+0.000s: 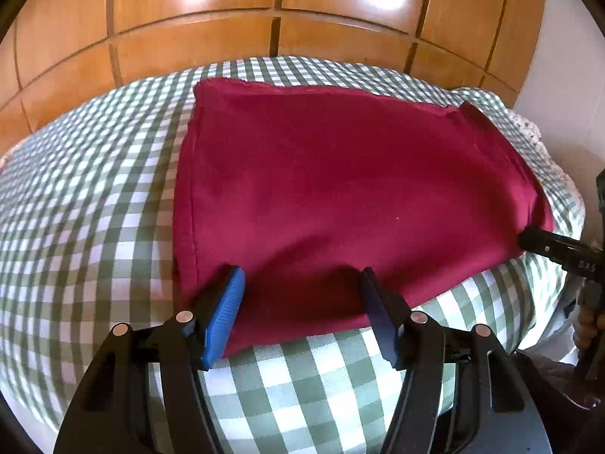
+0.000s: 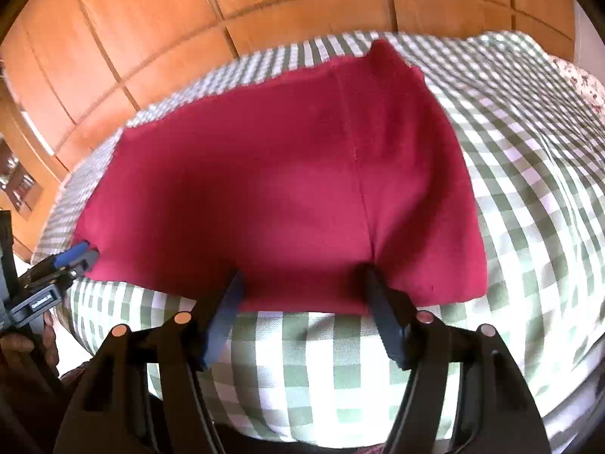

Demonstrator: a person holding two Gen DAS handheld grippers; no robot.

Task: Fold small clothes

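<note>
A dark red small garment [image 1: 332,189] lies flat on the green-and-white checked bedcover [image 1: 94,196]; it also shows in the right wrist view [image 2: 272,189]. My left gripper [image 1: 302,276] is open, its blue-padded fingers resting on the garment's near edge toward its left corner. My right gripper [image 2: 302,280] is open too, its fingers over the near edge toward the garment's right side. Each gripper shows at the edge of the other's view: the right one [image 1: 529,236] at the garment's right corner, the left one [image 2: 81,251] at its left corner.
A wooden panelled wardrobe [image 1: 264,11] stands behind the bed. A floral fabric [image 2: 582,83] lies at the far right of the bed. The bed's near edge drops off just below the grippers. A white wall [image 1: 567,75] is on the right.
</note>
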